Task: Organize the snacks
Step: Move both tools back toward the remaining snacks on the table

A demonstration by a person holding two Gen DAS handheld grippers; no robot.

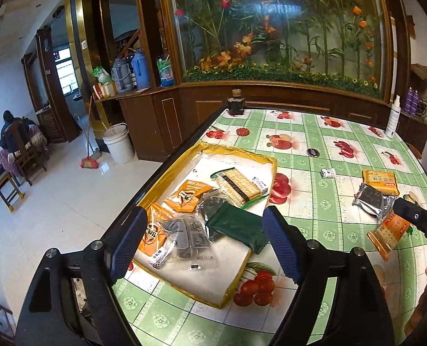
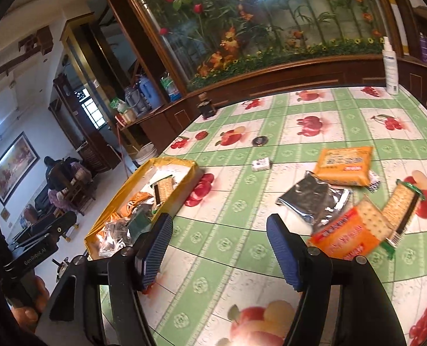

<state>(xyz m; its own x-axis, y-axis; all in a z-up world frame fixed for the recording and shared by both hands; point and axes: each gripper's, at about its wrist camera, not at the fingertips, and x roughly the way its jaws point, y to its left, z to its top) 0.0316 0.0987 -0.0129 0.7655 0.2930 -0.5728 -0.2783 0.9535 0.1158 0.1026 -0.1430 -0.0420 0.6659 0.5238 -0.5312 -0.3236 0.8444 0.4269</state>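
Blue ribbed pads frame both views, and we see nothing between them: our left gripper (image 1: 204,245) hangs released above the near end of the yellow-rimmed tray (image 1: 243,262), and our right gripper (image 2: 219,248) stands spread over bare green-checked tablecloth (image 2: 230,297) just right of the tray. Inside the tray, nearest us, lie a dark green packet (image 1: 236,226), clear-wrapped dark snacks (image 1: 184,235) and orange sachets (image 1: 188,194); a cracker sleeve (image 1: 239,187) lies at its far end. Well right of the tray, loose on the cloth, sit an orange cracker pack (image 2: 349,238), a green-trimmed cracker sleeve (image 2: 400,204), a silver foil packet (image 2: 314,200) and, farther back, an orange biscuit pack (image 2: 343,165). A small white packet (image 2: 261,163) lies just beyond the tray's far corner.
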